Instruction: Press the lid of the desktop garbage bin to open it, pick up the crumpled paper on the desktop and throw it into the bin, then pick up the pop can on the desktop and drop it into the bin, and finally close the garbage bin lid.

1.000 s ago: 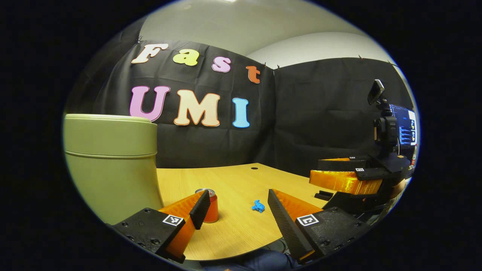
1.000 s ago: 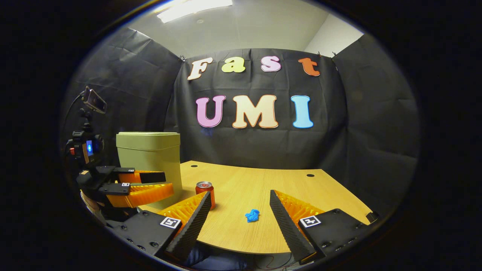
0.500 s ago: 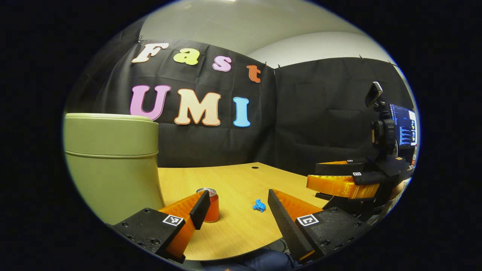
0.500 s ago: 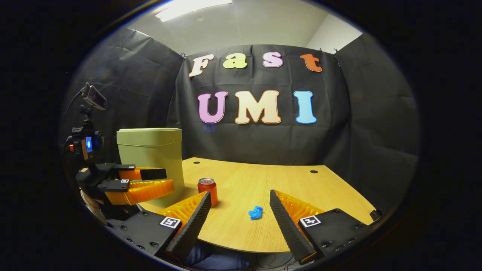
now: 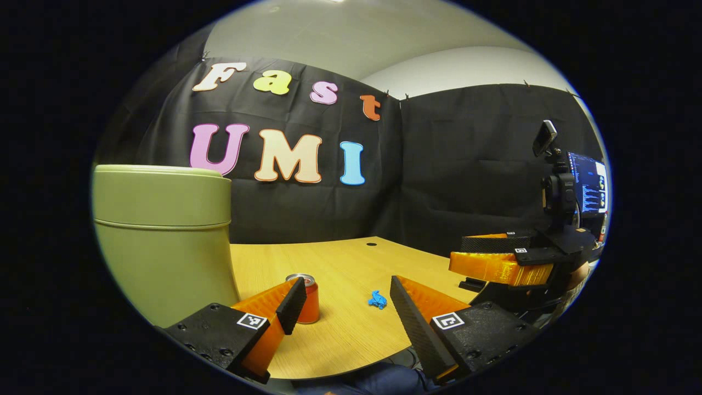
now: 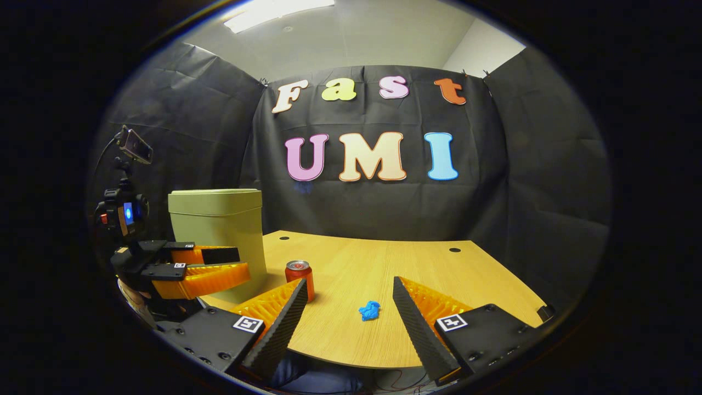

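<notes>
1. On the wooden desktop (image 6: pixel 384 274), the green garbage bin (image 6: pixel 219 236) stands upright at the far left with its lid (image 6: pixel 215 194) down flat.
2. In the right gripper view, the pop can (image 6: pixel 299 277) stands upright at about 11 o'clock from the right gripper (image 6: pixel 345 312), just beside the bin's base but apart from it.
3. The crumpled paper (image 6: pixel 369 310), a small blue wad, lies on the desktop at 12 o'clock between the right gripper's fingers, touching neither.
4. The right gripper's jaws are spread wide and hold nothing.
5. In the left gripper view, the left gripper (image 5: pixel 344 307) also has its jaws spread wide and empty; the can (image 5: pixel 308 299) sits partly behind its left finger, and the paper (image 5: pixel 376 300) lies at roughly 1 o'clock.
6. The bin (image 5: pixel 164 241) looms close at 10 o'clock in the left gripper view.
7. Both grippers are held off the desk near its front edge, well apart from the bin lid.
</notes>
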A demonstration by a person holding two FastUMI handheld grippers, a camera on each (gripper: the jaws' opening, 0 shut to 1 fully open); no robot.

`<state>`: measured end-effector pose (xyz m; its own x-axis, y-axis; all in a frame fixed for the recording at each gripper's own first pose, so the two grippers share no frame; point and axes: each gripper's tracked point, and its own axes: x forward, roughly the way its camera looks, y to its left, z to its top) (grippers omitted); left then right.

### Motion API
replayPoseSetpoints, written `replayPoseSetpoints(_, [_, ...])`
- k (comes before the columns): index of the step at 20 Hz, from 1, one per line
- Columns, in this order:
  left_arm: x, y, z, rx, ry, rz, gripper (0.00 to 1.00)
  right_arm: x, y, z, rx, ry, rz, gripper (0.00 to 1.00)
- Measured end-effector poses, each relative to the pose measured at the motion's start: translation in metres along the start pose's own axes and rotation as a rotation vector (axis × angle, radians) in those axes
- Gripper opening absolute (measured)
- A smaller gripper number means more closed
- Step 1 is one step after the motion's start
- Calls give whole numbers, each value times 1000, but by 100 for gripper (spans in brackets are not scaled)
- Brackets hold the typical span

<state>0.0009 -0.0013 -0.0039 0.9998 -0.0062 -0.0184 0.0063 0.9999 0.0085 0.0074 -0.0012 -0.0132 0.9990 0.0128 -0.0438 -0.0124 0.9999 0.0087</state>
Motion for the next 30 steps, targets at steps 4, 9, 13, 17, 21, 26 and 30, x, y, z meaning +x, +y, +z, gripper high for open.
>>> replayPoseSetpoints(4, [-1, -2, 2, 0, -7, -8, 92, -2, -1, 3, -4, -9, -2, 98])
replayPoseSetpoints(9, [-3, -14, 0, -13, 12, -47, 58, -7, -1, 10, -1, -27, 0, 98])
replayPoseSetpoints(13, [-2, -20, -5, -14, 34, -68, 26, -12, -2, 12, -13, -38, -6, 98])
replayPoseSetpoints(17, [-2, -16, -13, -50, 73, -55, 1, -15, 2, 14, -15, -40, 6, 99])
replayPoseSetpoints(21, [-6, -15, 5, -30, 62, -55, 0, -15, 1, 13, -18, -41, 2, 98])
replayPoseSetpoints(26, [-9, -10, 66, 30, -8, -60, 0, -13, 6, 9, -33, -21, 14, 99])
replayPoseSetpoints(30, [-20, 29, 112, -41, -38, -1, 0, -15, 7, 12, -26, -28, 27, 99])
